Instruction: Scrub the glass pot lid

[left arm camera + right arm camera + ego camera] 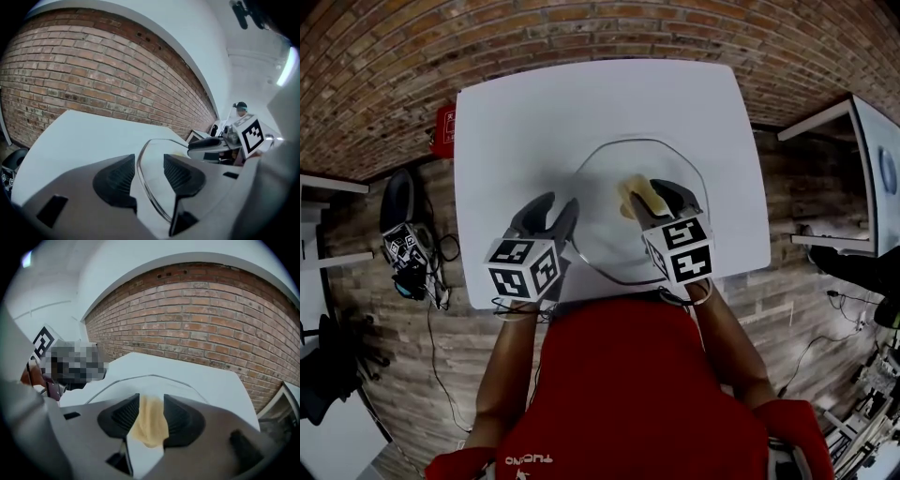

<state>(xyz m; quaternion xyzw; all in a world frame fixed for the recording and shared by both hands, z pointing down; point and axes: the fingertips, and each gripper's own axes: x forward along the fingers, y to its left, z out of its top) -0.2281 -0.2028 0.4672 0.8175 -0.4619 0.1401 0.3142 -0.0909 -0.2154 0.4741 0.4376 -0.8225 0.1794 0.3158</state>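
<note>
A round glass pot lid (609,202) lies flat on the white table (534,131). My left gripper (559,208) is at the lid's left edge. In the left gripper view its jaws stand apart astride the thin rim (143,187), with a gap on each side of it. My right gripper (652,195) is over the lid's right half with a pale yellow sponge (634,194). In the right gripper view the sponge (150,425) sits loosely between the spread pads, on the lid (140,380). The right gripper (206,143) also shows in the left gripper view, across the lid.
The table's near edge runs just behind both grippers, against my red shirt. A red box (442,129) sits on the floor off the table's left side, with black gear (403,244) below it. Another white table (862,169) stands at the right. A brick wall lies beyond the far edge.
</note>
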